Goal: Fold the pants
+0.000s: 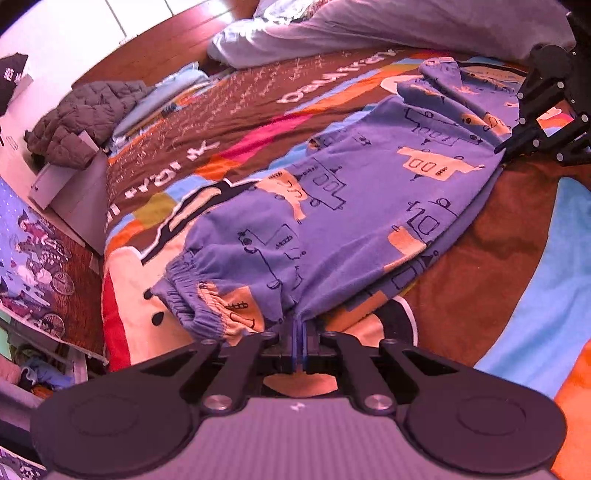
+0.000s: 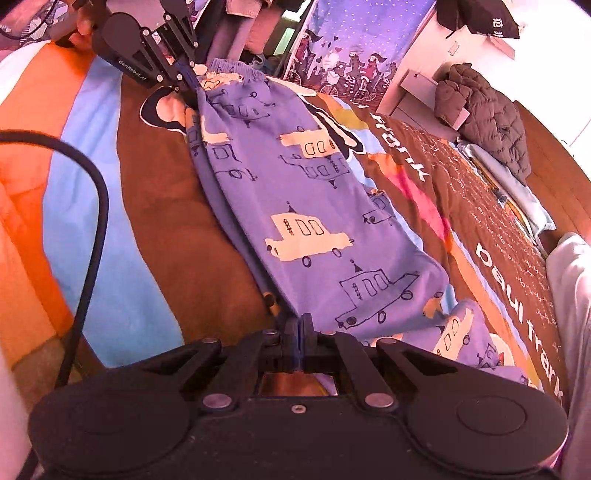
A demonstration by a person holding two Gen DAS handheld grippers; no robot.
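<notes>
Blue pants (image 1: pixel 351 206) printed with cream cars lie stretched along the colourful bedspread (image 1: pixel 498 240). My left gripper (image 1: pixel 300 325) is shut on the pants' edge close to the elastic waistband (image 1: pixel 192 295). My right gripper (image 2: pixel 300 325) is shut on the same edge near the other end of the pants (image 2: pixel 314 206). Each gripper shows in the other's view: the right one (image 1: pixel 506 147) at the far end, the left one (image 2: pixel 192 83) by the waistband (image 2: pixel 236 68). The fabric runs taut between them.
A grey quilted jacket (image 1: pixel 81 118) lies on a low white cabinet beside the bed. Pale pillows and a duvet (image 1: pixel 369 33) lie at the head. A black cable (image 2: pixel 88 229) loops across the bedspread (image 2: pixel 129 221). A cartoon poster (image 2: pixel 351 55) stands past the bed.
</notes>
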